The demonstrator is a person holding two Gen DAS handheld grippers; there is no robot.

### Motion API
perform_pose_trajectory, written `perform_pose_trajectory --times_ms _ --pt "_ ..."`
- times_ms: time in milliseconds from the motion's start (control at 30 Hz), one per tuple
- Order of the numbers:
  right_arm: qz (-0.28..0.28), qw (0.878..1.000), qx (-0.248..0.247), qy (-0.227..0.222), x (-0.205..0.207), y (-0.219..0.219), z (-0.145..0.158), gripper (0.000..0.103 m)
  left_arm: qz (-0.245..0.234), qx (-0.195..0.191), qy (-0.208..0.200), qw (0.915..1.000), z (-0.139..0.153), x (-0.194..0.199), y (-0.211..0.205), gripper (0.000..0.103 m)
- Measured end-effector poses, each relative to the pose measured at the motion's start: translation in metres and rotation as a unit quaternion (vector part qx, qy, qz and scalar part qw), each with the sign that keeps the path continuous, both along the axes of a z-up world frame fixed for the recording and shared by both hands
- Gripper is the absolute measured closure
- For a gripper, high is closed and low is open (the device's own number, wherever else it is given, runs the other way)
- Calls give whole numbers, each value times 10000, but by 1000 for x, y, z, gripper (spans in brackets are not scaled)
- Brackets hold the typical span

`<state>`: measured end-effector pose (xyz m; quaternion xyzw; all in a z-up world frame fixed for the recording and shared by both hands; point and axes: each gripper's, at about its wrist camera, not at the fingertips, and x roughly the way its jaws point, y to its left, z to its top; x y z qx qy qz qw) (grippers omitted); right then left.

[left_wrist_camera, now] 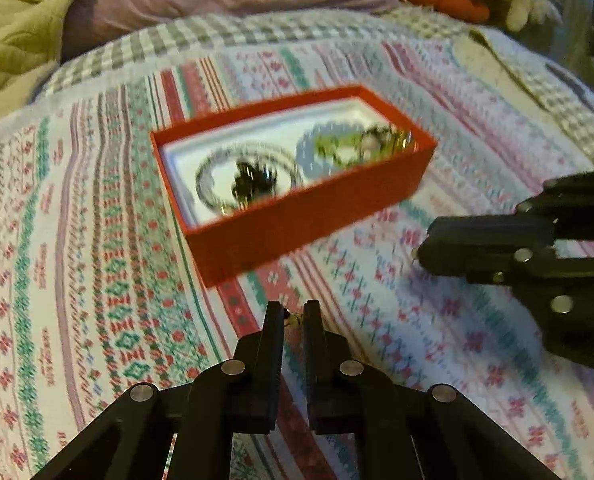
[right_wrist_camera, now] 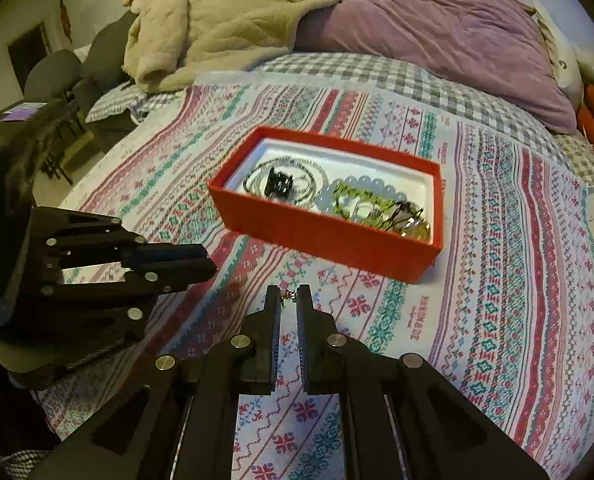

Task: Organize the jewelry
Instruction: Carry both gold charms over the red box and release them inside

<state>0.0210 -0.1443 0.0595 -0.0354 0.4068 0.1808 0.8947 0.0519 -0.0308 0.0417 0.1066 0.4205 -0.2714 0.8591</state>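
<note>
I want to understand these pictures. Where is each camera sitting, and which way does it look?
Left wrist: rides on the left gripper, looking down along its jaws at the red box on the patterned bedspread; the right gripper shows at the right edge.
Right wrist: rides on the right gripper, facing the same box; the left gripper shows at left.
Shared: box, bedspread, purple pillow, both grippers.

Between my left fingers a tiny piece is too small to identify. Same with the speck between my right fingers. Beyond the left fingertips, the red box contents are blurred.
</note>
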Motion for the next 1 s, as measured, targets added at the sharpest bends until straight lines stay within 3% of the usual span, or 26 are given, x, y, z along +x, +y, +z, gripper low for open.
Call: perform_pose_trajectory --times_ms 500,1000 --pt "-459 9978 334 -353 36 -17 34 95 332 -496 -391 9974 36 38 -7 99" --pt "-932 9948 396 -77 95 -36 9 95 608 -630 -293 9957 18 79 -29 98"
